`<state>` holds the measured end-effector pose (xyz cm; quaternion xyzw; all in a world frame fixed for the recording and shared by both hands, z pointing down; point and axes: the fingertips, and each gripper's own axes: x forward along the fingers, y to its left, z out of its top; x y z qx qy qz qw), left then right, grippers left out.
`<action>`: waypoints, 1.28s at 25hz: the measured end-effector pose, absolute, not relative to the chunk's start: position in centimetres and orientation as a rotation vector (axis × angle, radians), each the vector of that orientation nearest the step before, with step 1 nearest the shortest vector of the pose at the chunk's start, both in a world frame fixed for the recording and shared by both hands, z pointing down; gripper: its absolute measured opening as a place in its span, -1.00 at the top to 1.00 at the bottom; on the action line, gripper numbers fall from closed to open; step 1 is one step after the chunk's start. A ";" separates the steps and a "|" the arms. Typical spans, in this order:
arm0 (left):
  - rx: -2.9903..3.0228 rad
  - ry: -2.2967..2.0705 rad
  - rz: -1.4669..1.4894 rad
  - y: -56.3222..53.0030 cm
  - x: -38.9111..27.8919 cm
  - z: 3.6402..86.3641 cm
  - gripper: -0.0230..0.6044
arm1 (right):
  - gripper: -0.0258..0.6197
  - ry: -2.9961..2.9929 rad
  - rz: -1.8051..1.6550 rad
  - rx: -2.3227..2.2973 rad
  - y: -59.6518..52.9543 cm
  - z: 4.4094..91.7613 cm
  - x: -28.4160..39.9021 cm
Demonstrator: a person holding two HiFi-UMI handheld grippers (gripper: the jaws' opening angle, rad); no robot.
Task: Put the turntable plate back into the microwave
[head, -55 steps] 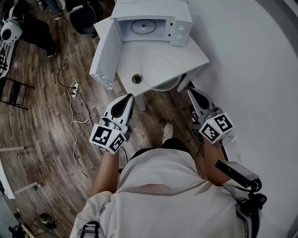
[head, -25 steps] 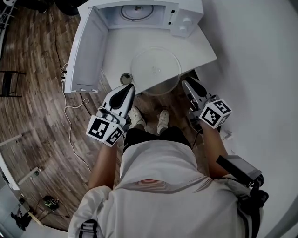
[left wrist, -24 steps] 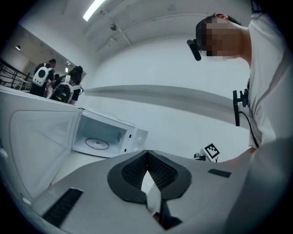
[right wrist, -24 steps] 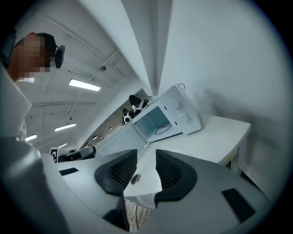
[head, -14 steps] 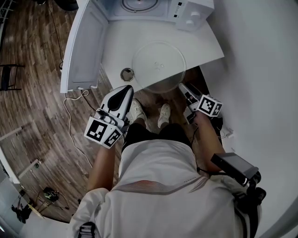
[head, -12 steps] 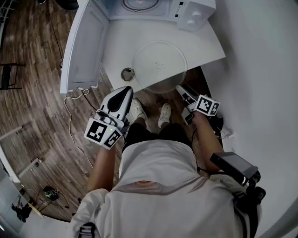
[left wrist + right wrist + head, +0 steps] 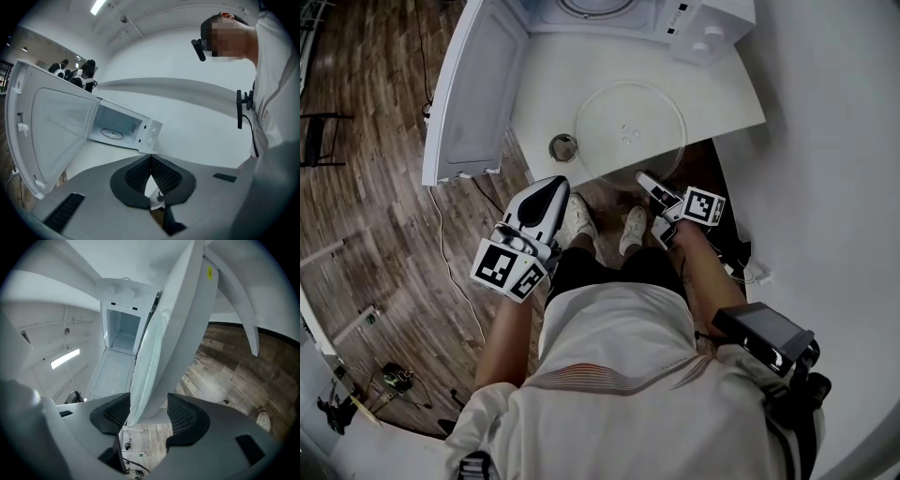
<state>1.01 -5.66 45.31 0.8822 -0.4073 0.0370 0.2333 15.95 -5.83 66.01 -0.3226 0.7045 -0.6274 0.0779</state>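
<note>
The clear glass turntable plate (image 7: 630, 129) lies on the white table (image 7: 544, 94), its front rim hanging over the table's near edge. The microwave (image 7: 712, 28) stands behind it with its door (image 7: 473, 84) swung wide to the left. My right gripper (image 7: 644, 178), rolled on its side, sits at the plate's front rim. In the right gripper view its jaws (image 7: 147, 411) stand open, with the plate's edge (image 7: 150, 357) and the table edge between them, the pads not pressing. My left gripper (image 7: 551, 185) hangs shut and empty below the table's front edge, left of the plate.
A round cable hole (image 7: 562, 147) sits in the table left of the plate. The roller ring (image 7: 112, 134) lies on the microwave's floor. The person's shoes (image 7: 630, 230) stand under the table edge. A white wall runs along the right; wood floor with a cable lies to the left.
My right gripper has dropped, rolled onto its side and opened, closing in on the plate's front rim. The left gripper sank slightly. The head view has moved nearer the table.
</note>
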 end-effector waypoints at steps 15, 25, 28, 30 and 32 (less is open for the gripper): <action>2.392 -1.102 0.098 -5.6 0.8 46.2 0.90 | 0.52 1.946 -1.901 -0.736 -7.6 65.3 14.4; 2.390 -1.075 0.107 -5.5 1.1 46.5 0.90 | 0.83 1.862 -1.880 -0.655 -7.6 64.4 14.4; 2.392 -1.072 0.103 -5.4 1.2 46.5 0.90 | 0.83 1.879 -1.859 -0.653 -7.8 64.1 14.2; 2.392 -1.070 0.101 -5.4 1.3 46.5 0.90 | 0.83 1.878 -1.848 -0.662 -7.8 64.0 14.2; 2.391 -1.069 0.098 -5.4 1.3 46.5 0.90 | 0.83 1.882 -1.837 -0.679 -7.9 63.9 14.3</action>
